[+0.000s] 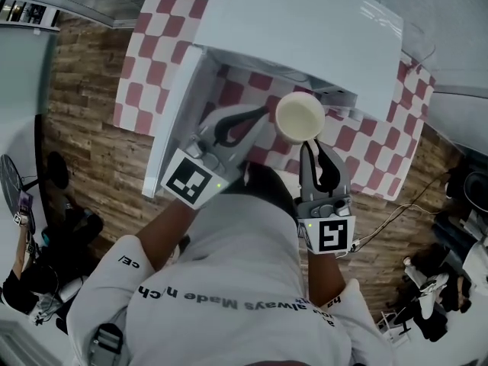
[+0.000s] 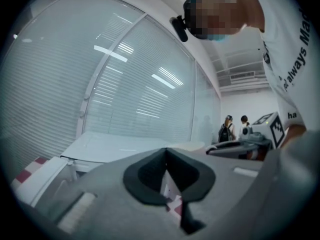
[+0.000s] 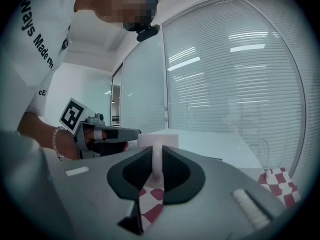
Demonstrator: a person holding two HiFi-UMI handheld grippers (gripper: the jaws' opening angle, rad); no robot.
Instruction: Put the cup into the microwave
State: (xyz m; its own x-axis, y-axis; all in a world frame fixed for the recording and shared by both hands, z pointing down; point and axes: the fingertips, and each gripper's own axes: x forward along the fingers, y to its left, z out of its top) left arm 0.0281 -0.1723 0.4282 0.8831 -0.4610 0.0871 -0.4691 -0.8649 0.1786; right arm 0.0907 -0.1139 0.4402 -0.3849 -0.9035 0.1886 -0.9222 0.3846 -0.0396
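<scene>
So the carry step is in hand here. The right gripper [image 1: 311,147] is clamped on the cream cup [image 1: 300,115], with a thin white bit of it, the wall or maybe a handle, pinched between the jaws in the right gripper view. The cup sits just in front of the white microwave [image 1: 305,29], upright and up off the checkered tabletop [image 1: 145,59], not inside yet. The microwave door [image 1: 174,124] is swung open to the left of the microwave.

The left gripper [image 1: 263,113] is just left of the cup, between it and the open door. Its jaws are pressed together with nothing between them; the left gripper view only shows checkered cloth below them.

Next move is probably pushing the cup forward through the opening, keeping it level, setting it down inside and only then letting go. The left gripper looks like it's there for the door afterwards. The inside of the microwave isn't visible from above, so clearance is a guess.
</scene>
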